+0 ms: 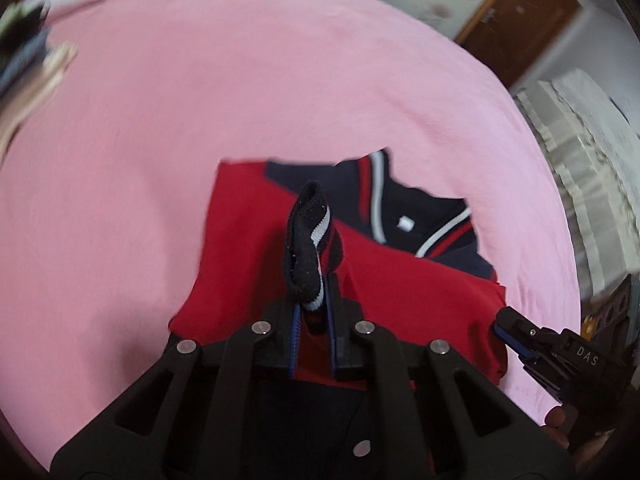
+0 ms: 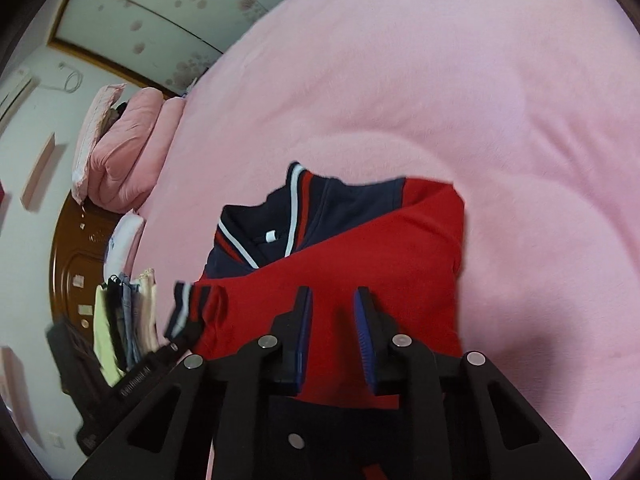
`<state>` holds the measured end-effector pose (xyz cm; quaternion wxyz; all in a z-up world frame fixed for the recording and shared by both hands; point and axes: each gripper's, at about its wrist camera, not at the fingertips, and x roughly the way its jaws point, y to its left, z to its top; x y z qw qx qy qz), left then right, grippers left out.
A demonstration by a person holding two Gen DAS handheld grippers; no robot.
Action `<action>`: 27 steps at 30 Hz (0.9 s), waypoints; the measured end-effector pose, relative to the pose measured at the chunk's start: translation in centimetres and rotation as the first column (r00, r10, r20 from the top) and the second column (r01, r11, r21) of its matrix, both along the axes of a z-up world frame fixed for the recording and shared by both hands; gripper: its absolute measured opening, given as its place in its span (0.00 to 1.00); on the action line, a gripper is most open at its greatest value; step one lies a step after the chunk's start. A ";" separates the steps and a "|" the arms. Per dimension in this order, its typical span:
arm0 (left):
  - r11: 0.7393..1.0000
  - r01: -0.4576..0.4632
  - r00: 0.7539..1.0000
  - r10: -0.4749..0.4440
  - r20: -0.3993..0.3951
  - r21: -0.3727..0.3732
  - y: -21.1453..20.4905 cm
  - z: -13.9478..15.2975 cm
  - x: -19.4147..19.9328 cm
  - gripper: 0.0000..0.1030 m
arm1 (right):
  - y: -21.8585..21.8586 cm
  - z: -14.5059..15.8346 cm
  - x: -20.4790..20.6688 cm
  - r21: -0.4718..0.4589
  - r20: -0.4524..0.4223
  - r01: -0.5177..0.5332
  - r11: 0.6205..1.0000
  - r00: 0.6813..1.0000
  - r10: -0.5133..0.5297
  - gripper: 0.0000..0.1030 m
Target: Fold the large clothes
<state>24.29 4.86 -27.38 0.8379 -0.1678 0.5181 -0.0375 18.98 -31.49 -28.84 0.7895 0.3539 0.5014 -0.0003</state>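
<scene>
The red and navy jacket [image 2: 360, 248] lies partly folded on the pink bed [image 2: 460, 80], collar away from both hands; the left gripper [image 1: 312, 312] pinches its striped cuff [image 1: 308, 236]; the right gripper [image 2: 332, 320], jaws partly apart over red cloth, grips nothing visible.

my left fingers [image 1: 294, 336] are matt black plastic with ribbed blue rubbery pads and dull silver metal pins at the joints. the cuff [image 1: 308, 240] they pinch is thick ribbed knit, fuzzy and flecked with lint. the jacket [image 2: 360, 248] is soft matt red and navy cloth, its collar [image 2: 296, 208] ribbed knit too. the bed cover [image 1: 200, 120] under it is pink fleecy cloth, soft and matt. the door [image 1: 520, 12] is brown wood with a slight sheen.
</scene>
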 end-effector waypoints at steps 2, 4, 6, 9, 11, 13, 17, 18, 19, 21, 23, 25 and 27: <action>1.000 -0.001 1.000 0.001 -0.018 0.007 0.2 -1.1 -0.1 0.08 | 0.2 -0.7 0.4 0.014 -0.001 -0.008 1.000 1.000 0.008 0.21; 1.000 -0.002 0.999 0.003 -0.037 0.028 -0.1 -2.0 -0.2 0.08 | 0.3 -1.7 0.9 0.019 -0.017 -0.019 1.000 1.000 0.020 0.16; 0.999 -0.028 0.998 0.030 -0.053 0.035 0.4 -2.6 -0.3 0.08 | 0.0 -3.2 1.5 0.005 -0.075 -0.023 1.000 0.997 0.024 0.01; 0.999 -0.048 0.997 0.049 -0.063 0.016 1.2 -3.0 0.1 0.08 | -0.9 -3.8 1.9 -0.137 -0.135 -0.027 0.990 0.991 0.008 0.00; 0.999 -0.031 0.997 0.034 -0.064 0.034 1.1 -2.8 0.3 0.08 | -1.7 -2.8 1.7 -0.298 -0.144 0.007 0.954 0.988 -0.052 0.00; 0.998 -0.005 0.998 0.009 -0.069 0.062 0.9 -2.5 0.5 0.09 | -2.4 -2.2 1.5 -0.465 -0.177 0.036 0.884 0.975 -0.133 0.00; 0.992 -0.024 0.987 0.043 -0.155 0.122 1.1 -1.9 0.8 0.32 | -3.3 -1.4 1.2 -0.340 -0.110 0.087 0.936 0.985 -0.132 0.00; 0.982 -0.046 0.982 0.078 -0.171 0.182 1.3 -1.3 0.8 0.35 | -2.9 -1.3 1.3 -0.282 -0.090 0.075 0.956 0.990 -0.105 0.00; 0.975 -0.054 0.983 0.090 -0.158 0.216 1.4 -0.4 0.6 0.35 | -2.3 -1.3 1.6 -0.231 -0.078 0.048 0.972 0.995 -0.068 0.00; 0.975 -0.020 0.995 0.041 -0.090 0.220 0.9 1.7 0.3 0.35 | -0.7 -1.6 2.5 -0.138 -0.071 -0.015 0.990 0.997 0.005 0.00; 0.979 0.055 0.998 -0.051 -0.025 0.199 -0.5 3.1 0.5 0.35 | 1.5 -2.8 4.0 -0.028 -0.107 -0.091 0.995 0.990 0.088 0.00; 0.977 0.144 0.990 -0.140 -0.034 0.155 -1.9 3.0 1.4 0.35 | 3.5 -4.0 5.3 0.023 -0.122 -0.124 0.992 0.985 0.126 0.02; 0.974 0.188 0.980 -0.178 -0.090 0.124 -3.5 1.3 2.9 0.19 | 5.0 -5.1 6.1 0.041 -0.149 -0.138 0.990 0.979 0.142 0.02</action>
